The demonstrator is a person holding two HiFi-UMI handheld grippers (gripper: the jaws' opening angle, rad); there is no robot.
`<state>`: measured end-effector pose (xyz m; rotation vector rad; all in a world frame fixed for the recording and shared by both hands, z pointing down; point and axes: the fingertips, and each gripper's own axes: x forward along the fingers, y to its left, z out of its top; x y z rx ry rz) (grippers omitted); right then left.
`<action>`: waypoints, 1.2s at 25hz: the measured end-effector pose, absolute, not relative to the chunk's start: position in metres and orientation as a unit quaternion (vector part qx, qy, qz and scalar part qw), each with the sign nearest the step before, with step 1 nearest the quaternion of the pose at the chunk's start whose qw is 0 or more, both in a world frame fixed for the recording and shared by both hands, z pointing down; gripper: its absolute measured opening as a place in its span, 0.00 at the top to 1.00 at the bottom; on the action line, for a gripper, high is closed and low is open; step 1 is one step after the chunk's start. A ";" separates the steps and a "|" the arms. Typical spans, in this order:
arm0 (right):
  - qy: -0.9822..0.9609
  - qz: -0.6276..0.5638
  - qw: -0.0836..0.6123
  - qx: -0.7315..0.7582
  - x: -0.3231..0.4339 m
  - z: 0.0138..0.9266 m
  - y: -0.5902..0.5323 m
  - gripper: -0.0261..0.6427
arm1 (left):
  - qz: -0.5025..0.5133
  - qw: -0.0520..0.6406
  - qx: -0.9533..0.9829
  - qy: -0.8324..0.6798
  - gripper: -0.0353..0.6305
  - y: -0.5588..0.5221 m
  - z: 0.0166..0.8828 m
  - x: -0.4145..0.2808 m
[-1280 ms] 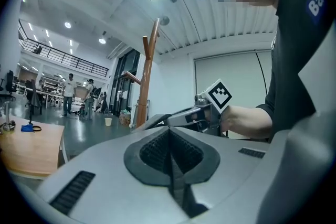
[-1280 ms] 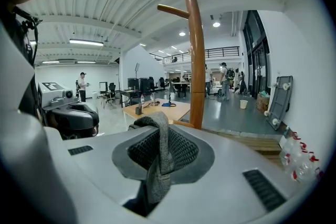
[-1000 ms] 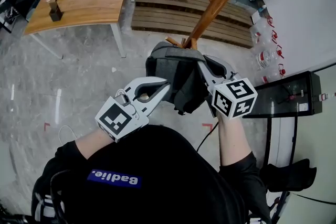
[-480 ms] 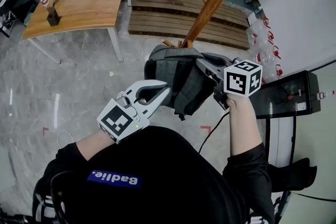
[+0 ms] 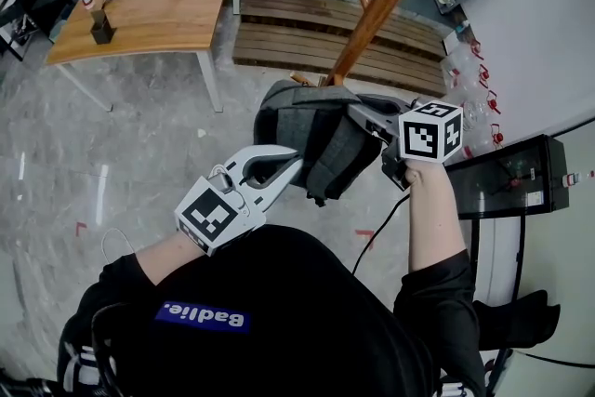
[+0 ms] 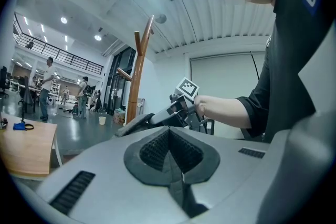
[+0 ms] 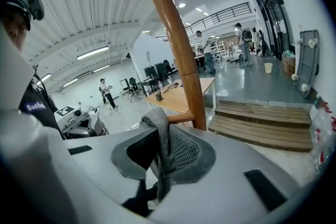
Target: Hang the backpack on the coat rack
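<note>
Grey fabric hangs bunched under the right gripper (image 5: 364, 114), whose jaws are clamped on the backpack's carry loop (image 7: 159, 140). The backpack (image 5: 311, 139) itself dangles in the air just in front of the wooden coat rack (image 5: 383, 0), not yet on any peg. The left gripper (image 5: 292, 165) sits close beside the bag's lower side, its jaws pressed together on nothing.

From where I stand, the likeliest target is the short low peg (image 7: 179, 119), which shows right behind the loop in the right gripper view. To do this well, I'd say the loop wants lifting a touch above the peg's tip. Then it can be carried over and lowered so it settles deep on the peg rather than at its end. The free gripper could prop the bag's body from below to take the weight and stop it swinging. The grip should let go only once the loop bears on the peg.
</note>
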<state>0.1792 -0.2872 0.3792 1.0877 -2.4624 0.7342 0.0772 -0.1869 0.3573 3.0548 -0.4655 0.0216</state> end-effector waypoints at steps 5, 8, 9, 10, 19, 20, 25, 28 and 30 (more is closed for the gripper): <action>-0.871 0.253 0.188 0.377 0.178 0.378 -0.287 0.88 | 0.008 0.015 0.988 -0.150 0.93 -0.188 0.359 0.077; -0.871 0.280 0.171 0.367 0.184 0.381 -0.293 0.88 | 0.007 0.017 0.988 -0.152 0.93 -0.187 0.358 0.077; -0.869 0.286 0.167 0.367 0.187 0.382 -0.295 0.87 | 0.006 0.019 0.988 -0.152 0.93 -0.187 0.357 0.077; -0.868 0.291 0.164 0.368 0.190 0.382 -0.297 0.87 | 0.006 0.020 0.988 -0.151 0.93 -0.187 0.357 0.078; -0.873 0.295 0.150 0.358 0.186 0.393 -0.301 0.87 | 0.010 0.014 0.988 -0.151 0.93 -0.187 0.360 0.082; -0.872 0.293 0.153 0.360 0.186 0.395 -0.302 0.87 | 0.011 0.015 0.988 -0.151 0.93 -0.186 0.361 0.083; -0.855 0.295 0.160 0.396 0.196 0.414 -0.319 0.87 | 0.013 0.022 0.988 -0.154 0.93 -0.187 0.362 0.081; -0.857 0.284 0.160 0.400 0.198 0.414 -0.322 0.87 | 0.017 0.022 0.987 -0.159 0.93 -0.188 0.366 0.079; -0.859 0.273 0.166 0.401 0.200 0.414 -0.322 0.87 | 0.020 0.023 0.986 -0.164 0.93 -0.187 0.367 0.081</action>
